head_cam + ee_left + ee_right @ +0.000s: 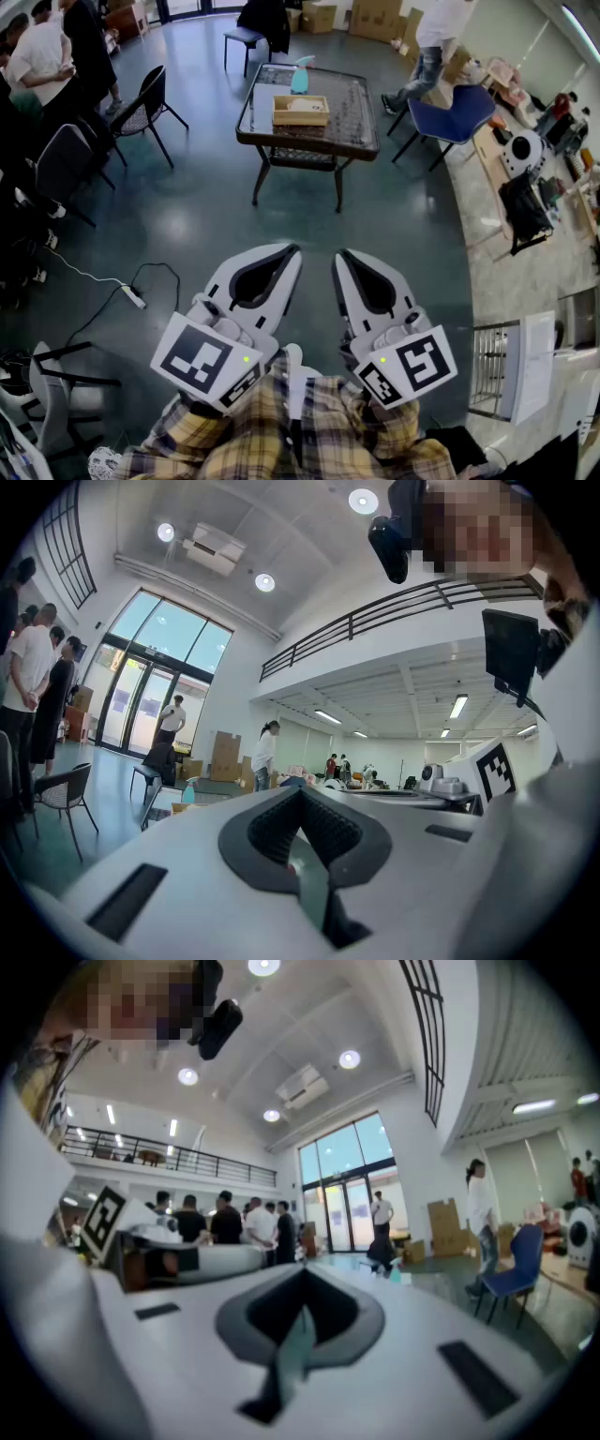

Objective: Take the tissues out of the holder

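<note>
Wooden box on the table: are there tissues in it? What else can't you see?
- Wooden box: head view, too far and small to show what is inside.
- Blue bottle behind it: head view, too small to tell what kind.
- Person in white top: head view, cut off by the top edge.

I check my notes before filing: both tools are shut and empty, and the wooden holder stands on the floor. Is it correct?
One detail is wrong: the head view shows the wooden holder standing on the table, not on the floor. The left tool and the right tool are shut and empty.
</note>
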Demonstrator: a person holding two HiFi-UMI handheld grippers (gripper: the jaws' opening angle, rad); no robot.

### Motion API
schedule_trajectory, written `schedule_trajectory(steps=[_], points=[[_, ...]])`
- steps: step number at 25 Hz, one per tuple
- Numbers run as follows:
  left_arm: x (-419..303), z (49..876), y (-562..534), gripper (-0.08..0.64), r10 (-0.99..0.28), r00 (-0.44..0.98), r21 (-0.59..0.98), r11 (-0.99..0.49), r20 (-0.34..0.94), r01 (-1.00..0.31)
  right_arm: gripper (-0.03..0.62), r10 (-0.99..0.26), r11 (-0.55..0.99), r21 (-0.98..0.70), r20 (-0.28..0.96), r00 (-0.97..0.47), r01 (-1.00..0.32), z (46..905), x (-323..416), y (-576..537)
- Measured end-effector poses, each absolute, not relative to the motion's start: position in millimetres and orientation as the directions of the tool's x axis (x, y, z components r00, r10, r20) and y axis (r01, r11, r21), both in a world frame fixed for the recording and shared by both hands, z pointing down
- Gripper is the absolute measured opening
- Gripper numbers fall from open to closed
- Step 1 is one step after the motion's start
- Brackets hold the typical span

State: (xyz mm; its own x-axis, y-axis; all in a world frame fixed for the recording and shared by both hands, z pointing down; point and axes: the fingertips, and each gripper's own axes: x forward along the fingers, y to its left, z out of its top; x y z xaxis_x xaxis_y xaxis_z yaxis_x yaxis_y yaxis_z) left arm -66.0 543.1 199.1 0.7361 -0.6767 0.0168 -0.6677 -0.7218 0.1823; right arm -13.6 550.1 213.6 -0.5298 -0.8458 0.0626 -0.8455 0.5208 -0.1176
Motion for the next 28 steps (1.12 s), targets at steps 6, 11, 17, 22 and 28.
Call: schedule_trajectory(steps=[6,11,17,22,28], points=[[-66,197,541,0.012,-0.679,0.734,0.180,-0.720,0.017,-0.670,0.009,-0.847,0.518,-0.112,0.070,-0.526,-0.848,214,-12,548],[-66,199,537,0.011,-0.681,0.732,0.178,-0.718,0.022,-0.673,0.009,-0.845,0.522,-0.107,0.074,-0.530,-0.846,216,-14,545],[-65,199,537,0.011,-0.681,0.732,0.177,-0.718,0.021,-0.673,0.009,-0.844,0.522,-0.124,0.069,-0.532,-0.844,217,-12,545],[-57,202,534,0.011,-0.678,0.735,0.179,-0.720,0.025,-0.670,0.009,-0.849,0.514,-0.130,0.065,-0.525,-0.848,217,-3,545],[-48,202,530,0.011,-0.689,0.724,0.173,-0.711,0.018,-0.681,0.009,-0.852,0.509,-0.130,0.062,-0.520,-0.851,220,13,546]])
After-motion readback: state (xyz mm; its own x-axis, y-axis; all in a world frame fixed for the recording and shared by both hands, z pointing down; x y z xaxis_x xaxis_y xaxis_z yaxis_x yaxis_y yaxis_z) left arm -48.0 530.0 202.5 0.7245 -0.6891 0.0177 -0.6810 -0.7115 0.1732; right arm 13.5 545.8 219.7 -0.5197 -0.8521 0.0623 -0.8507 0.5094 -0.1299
